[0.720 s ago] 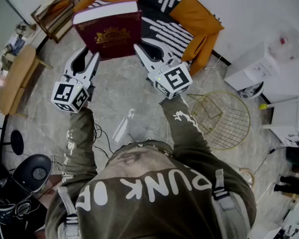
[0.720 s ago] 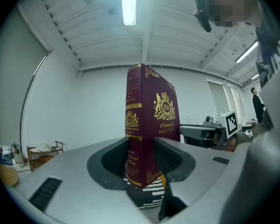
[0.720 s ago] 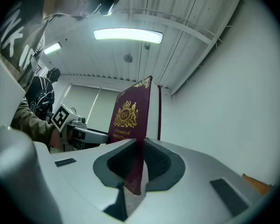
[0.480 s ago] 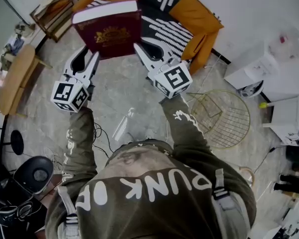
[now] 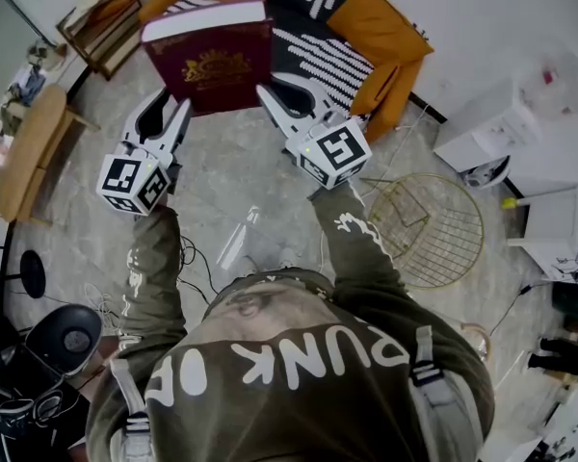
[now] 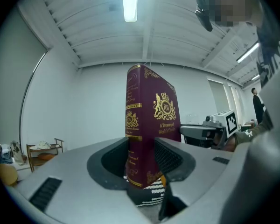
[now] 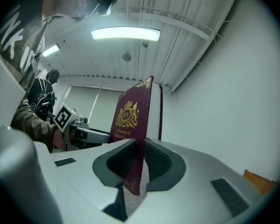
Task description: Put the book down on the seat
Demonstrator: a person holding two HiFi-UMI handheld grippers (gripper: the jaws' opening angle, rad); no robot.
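Observation:
A thick maroon book with gold crests is held upright over the seat, an orange armchair with a black-and-white striped cushion. My left gripper is shut on the book's lower left corner at the spine, its jaws wide around the full thickness. In the left gripper view the book stands between the pads, at the left gripper. My right gripper is shut on the lower right corner. In the right gripper view only the thin cover of the book is pinched, at the right gripper.
A wooden shelf and a round wooden table stand to the left. A gold wire table and a white cabinet are to the right. A black stool stands at the lower left. The floor is grey stone.

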